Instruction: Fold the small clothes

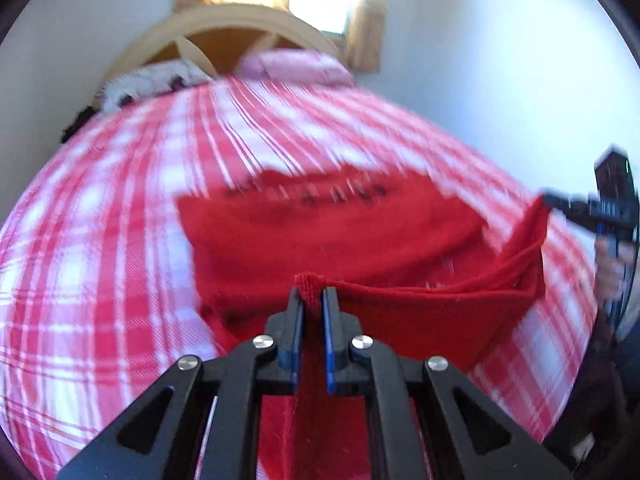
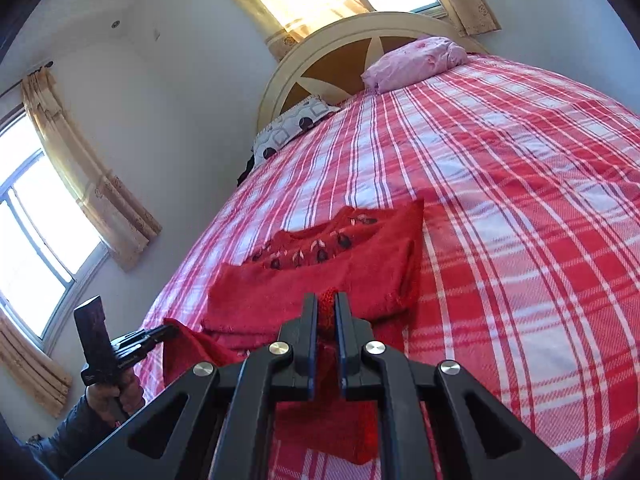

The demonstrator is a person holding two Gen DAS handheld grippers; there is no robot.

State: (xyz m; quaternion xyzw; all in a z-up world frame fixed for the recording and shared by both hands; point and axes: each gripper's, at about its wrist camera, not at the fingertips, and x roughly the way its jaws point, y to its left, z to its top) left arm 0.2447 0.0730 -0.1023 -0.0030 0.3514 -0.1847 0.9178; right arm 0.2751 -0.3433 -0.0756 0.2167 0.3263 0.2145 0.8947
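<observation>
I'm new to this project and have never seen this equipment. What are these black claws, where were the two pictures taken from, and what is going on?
Each black claw is a hand-held two-finger gripper with a camera looking along its fingers. One picture is from the left gripper, the other from the right gripper. A red sweater with an embroidered neckline lies on a bed with a red-and-white checked bedspread. Each gripper pinches the sweater's near edge, lifting it. Each view also shows the other gripper, held in a person's hand. Two pillows sit by the headboard.

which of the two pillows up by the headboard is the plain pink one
The pink pillow, on the right in the right wrist view, farther up against the headboard. The other pillow, to its left, is white with dark dots and squares.
</observation>
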